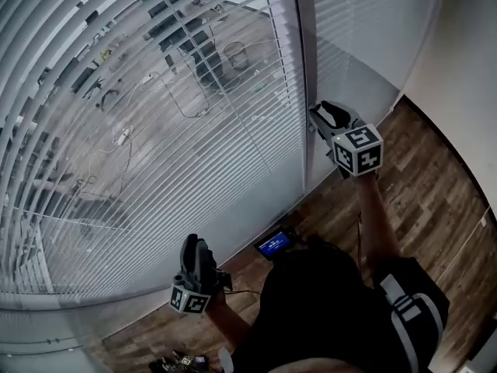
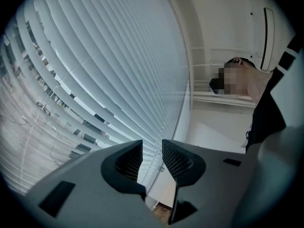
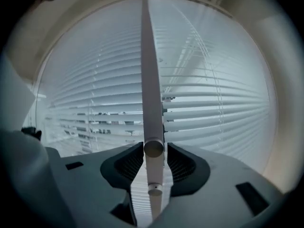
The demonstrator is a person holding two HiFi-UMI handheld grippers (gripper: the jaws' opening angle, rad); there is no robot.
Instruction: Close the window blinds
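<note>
Against the window blinds (image 1: 155, 169), the right gripper (image 3: 154, 151) clasps the tilt wand (image 3: 148, 80); the left gripper (image 2: 152, 156) stands narrowly apart, empty. This looks like the twisting step, and next calls for rolling the wand.

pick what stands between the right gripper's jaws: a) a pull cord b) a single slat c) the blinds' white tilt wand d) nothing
c: in the right gripper view the tilt wand runs up between the jaws of the right gripper, in front of the blinds.
</note>
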